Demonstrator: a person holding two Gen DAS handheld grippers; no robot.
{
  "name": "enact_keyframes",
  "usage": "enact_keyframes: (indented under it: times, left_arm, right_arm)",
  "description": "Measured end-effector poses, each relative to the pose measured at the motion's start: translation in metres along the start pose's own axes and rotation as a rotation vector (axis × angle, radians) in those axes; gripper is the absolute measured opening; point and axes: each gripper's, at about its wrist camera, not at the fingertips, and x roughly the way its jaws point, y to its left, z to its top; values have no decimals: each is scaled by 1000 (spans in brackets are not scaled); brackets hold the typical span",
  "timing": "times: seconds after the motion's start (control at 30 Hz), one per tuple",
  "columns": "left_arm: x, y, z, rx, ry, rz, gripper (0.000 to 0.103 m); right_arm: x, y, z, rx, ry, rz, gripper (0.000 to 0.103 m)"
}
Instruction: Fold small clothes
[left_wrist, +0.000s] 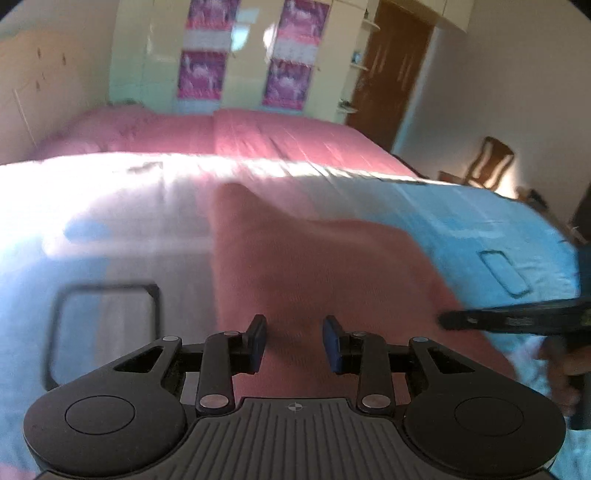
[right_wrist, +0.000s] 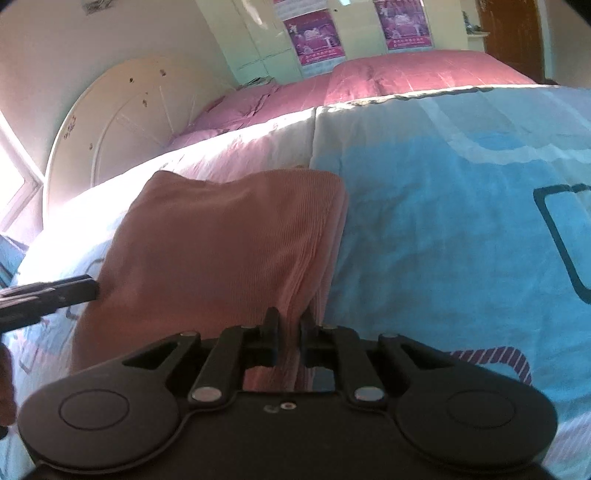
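Observation:
A salmon-pink ribbed garment lies folded on the blue and white bed cover. In the left wrist view the garment is blurred and fills the middle. My left gripper is open and empty just above the garment's near part. My right gripper is shut on the garment's near right edge, with the layered cloth between its fingers. The right gripper's finger shows at the garment's right side in the left wrist view. The left gripper's finger shows at the garment's left edge in the right wrist view.
A pink bedspread covers the far half of the bed. A white rounded headboard stands to the left. Wardrobe doors with purple posters, a brown door and a wooden chair stand beyond the bed.

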Motion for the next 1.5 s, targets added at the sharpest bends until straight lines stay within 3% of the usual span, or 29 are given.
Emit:
enact_keyframes:
  times: [0.07, 0.13, 0.2, 0.27, 0.33, 0.43, 0.5, 0.53, 0.57, 0.6, 0.67, 0.8, 0.9, 1.0, 1.07, 1.17, 1.23, 1.3, 1.37, 1.43, 1.5]
  left_arm:
    - [9, -6, -14, 48, 33, 29, 33]
    - [7, -3, -16, 20, 25, 27, 33]
    - [-3, -5, -5, 22, 4, 23, 33]
    - [-5, -5, 14, 47, -71, 5, 33]
    - [4, -5, 33, 63, -89, 11, 33]
    - [33, 2, 59, 63, -111, 34, 33]
    - [56, 13, 69, 28, -88, 53, 33]
    - [74, 18, 70, 25, -25, 75, 33]
    - [91, 28, 67, -22, 37, 60, 35]
    - [93, 36, 65, -91, 20, 28, 35]
    - [87, 40, 70, -77, 20, 15, 35]
    - [63, 37, 72, -31, -77, 28, 35]
    - [83, 39, 71, -13, -13, 59, 35]
    - [89, 49, 74, -82, 8, 32, 40]
    - [75, 48, 80, -53, -63, 38, 40]
    - [82, 47, 89, -35, -78, 47, 40]
    - [101, 45, 98, -6, -31, 83, 41]
    - [131, 45, 99, -3, 69, 96, 47]
    - [132, 47, 103, -18, 66, 90, 48]
    - [114, 41, 106, 5, 41, 106, 48]
    - [84, 34, 95, 29, -23, 66, 48]
  right_arm:
    - [6, 1, 1, -22, 1, -9, 10]
    - [2, 1, 0, -8, -1, -1, 8]
    - [-1, 0, 2, -11, 1, 3, 14]
    - [-12, 5, 7, -29, -52, -29, 22]
    - [-20, 10, 19, -55, -122, -55, 21]
    - [-5, 18, 42, -71, -136, -56, 19]
    - [14, 25, 53, -102, -121, -64, 18]
    - [30, 26, 56, -126, -90, -87, 15]
    - [45, 25, 57, -153, -43, -123, 13]
    - [56, 23, 54, -169, -12, -144, 13]
    - [56, 24, 57, -177, -17, -146, 13]
    - [43, 33, 58, -213, -56, -153, 19]
    - [43, 40, 63, -212, -119, -131, 18]
    - [71, 34, 61, -219, -24, -196, 17]
    - [66, 36, 67, -231, -13, -203, 18]
    - [53, 44, 77, -216, -108, -173, 25]
    - [58, 53, 88, -206, -149, -139, 31]
    - [77, 58, 97, -205, -122, -118, 34]
    - [109, 57, 96, -225, 6, -202, 37]
    - [107, 59, 94, -254, -8, -215, 36]
    - [87, 64, 92, -256, -55, -217, 38]
